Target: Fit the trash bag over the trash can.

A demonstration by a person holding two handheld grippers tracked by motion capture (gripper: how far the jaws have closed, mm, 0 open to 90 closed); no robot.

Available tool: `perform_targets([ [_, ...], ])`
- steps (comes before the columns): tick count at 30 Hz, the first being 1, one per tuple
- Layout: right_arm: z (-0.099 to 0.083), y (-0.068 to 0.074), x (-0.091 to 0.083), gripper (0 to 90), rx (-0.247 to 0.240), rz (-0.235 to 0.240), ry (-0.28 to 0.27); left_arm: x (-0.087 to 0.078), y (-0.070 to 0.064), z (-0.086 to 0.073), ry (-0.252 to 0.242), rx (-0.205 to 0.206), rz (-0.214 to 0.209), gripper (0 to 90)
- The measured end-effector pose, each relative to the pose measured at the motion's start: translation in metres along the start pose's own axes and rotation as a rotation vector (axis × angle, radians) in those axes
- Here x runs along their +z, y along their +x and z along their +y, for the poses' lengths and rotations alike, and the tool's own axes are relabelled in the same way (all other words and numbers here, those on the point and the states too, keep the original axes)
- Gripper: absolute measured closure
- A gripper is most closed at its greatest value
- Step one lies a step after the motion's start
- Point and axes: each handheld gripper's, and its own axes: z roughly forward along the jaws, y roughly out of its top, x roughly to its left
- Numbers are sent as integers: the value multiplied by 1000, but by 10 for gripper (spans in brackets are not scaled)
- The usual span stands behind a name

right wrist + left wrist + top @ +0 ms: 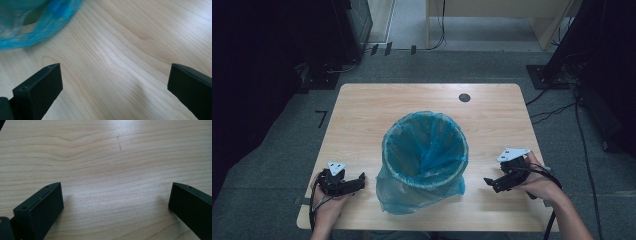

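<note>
While both sets of jaws stand wide and empty, we see the round bin lined with a thin blue plastic bag (pixel 425 157) upright between left gripper (pixel 360 181) and right gripper (pixel 488 183), its bag just ahead-left of the right jaws.

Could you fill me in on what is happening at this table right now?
A person sits at a wooden table with a gripper in each hand. A bin lined with a blue plastic bag stands in the middle. The left gripper and the right gripper rest on either side of it, both open and holding nothing. Neither touches the bag.
</note>
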Motion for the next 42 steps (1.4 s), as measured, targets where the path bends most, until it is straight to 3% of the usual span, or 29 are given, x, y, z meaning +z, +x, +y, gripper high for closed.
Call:
perform_targets([
  [10, -22, -21, 1, 0, 154, -73, 8, 0, 0, 0, 0, 0, 0, 0],
  [23, -45, -41, 1, 0, 294, -194, 27, 0, 0, 0, 0, 0, 0, 0],
  [28, -53, -42, 0, 0, 319, -223, 32, 0, 0, 0, 0, 0, 0, 0],
  [42, -76, -35, -10, 0, 367, -276, -58, 0, 0, 0, 1, 0, 0, 0],
])
